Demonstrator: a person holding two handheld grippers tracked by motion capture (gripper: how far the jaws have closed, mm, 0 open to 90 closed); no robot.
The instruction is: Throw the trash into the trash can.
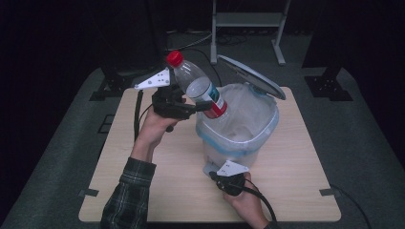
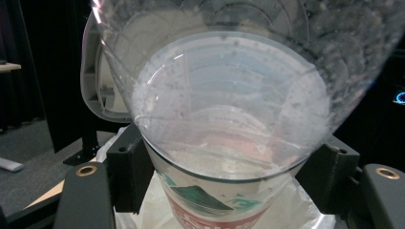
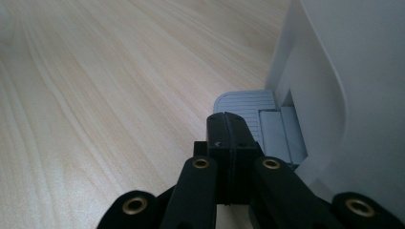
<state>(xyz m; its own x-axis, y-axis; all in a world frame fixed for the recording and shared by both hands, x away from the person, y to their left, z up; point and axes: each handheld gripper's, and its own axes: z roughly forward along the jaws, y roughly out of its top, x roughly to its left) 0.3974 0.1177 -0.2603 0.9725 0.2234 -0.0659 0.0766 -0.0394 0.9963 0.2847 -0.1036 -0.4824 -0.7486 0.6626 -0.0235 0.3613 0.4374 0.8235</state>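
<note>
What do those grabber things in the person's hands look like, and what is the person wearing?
Both are black. The left gripper and the right gripper each carry a pale grey three-cornered plate on top and trail a black cable. Seen close in the right gripper view, the jaws are blocky black bars with brass-coloured rivets. The left arm wears a dark plaid sleeve.

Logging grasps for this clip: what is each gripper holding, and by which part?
Left gripper clamps the plastic bottle around its lower body, at the label, above the bin. Right gripper holds nothing, jaws closed on the bin's pedal.
</note>
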